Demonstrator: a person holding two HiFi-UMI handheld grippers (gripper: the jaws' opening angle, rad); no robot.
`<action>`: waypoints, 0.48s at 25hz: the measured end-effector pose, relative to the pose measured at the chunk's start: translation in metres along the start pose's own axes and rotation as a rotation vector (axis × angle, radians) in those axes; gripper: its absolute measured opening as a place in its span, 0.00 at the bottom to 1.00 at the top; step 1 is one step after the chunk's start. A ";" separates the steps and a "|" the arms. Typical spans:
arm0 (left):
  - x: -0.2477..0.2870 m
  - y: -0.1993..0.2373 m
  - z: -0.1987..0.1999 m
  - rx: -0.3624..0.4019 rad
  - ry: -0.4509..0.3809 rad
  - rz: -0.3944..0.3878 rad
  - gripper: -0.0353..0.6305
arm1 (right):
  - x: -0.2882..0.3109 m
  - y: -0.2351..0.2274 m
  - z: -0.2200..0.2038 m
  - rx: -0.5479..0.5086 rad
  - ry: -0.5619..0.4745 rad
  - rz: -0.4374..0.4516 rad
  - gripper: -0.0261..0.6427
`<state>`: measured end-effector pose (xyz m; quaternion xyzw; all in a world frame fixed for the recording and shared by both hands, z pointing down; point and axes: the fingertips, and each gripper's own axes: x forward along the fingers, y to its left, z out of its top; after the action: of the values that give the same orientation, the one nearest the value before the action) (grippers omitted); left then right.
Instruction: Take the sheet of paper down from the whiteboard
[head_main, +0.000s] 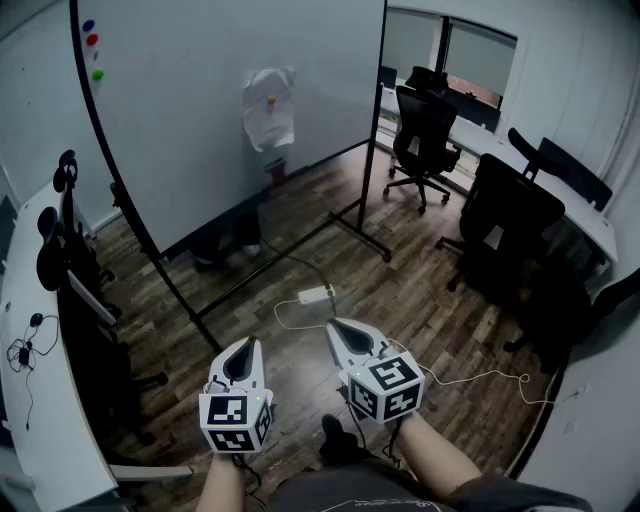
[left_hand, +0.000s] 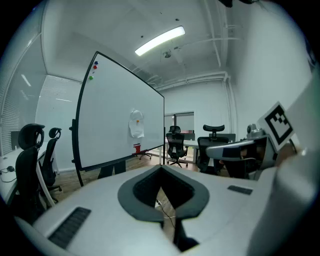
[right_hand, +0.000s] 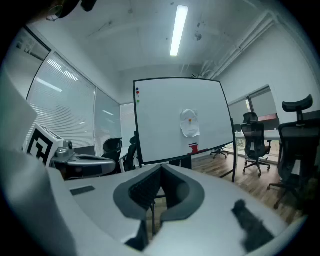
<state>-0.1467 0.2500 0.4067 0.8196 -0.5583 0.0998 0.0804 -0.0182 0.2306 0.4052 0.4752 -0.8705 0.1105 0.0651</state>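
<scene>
A white sheet of paper (head_main: 268, 108) hangs on the whiteboard (head_main: 200, 120), pinned by an orange magnet (head_main: 271, 100). The sheet of paper (left_hand: 136, 124) shows small and far off in the left gripper view, and the sheet of paper (right_hand: 190, 123) is likewise distant in the right gripper view. My left gripper (head_main: 244, 345) is shut with nothing in it, low in the head view over the wood floor. Beside it my right gripper (head_main: 336, 326) is also shut and empty. Both point toward the board from well short of it.
A red eraser (head_main: 275, 168) sits on the board's tray. Coloured magnets (head_main: 92, 40) dot the upper left corner. Black office chairs (head_main: 420, 130) and desks stand at the right, more chairs (head_main: 60, 250) at the left. A power strip (head_main: 315, 294) with cables lies on the floor ahead.
</scene>
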 end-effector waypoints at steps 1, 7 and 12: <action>0.000 0.001 0.000 0.000 0.002 0.002 0.07 | 0.001 0.000 -0.001 0.008 0.001 -0.005 0.07; 0.003 0.011 -0.003 -0.011 0.007 0.013 0.07 | 0.008 0.000 -0.009 0.006 0.020 -0.009 0.07; 0.006 0.014 -0.005 -0.012 0.010 0.015 0.07 | 0.007 -0.005 -0.015 0.039 0.023 -0.029 0.07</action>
<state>-0.1584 0.2405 0.4130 0.8143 -0.5649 0.1011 0.0873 -0.0180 0.2261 0.4215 0.4879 -0.8602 0.1321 0.0673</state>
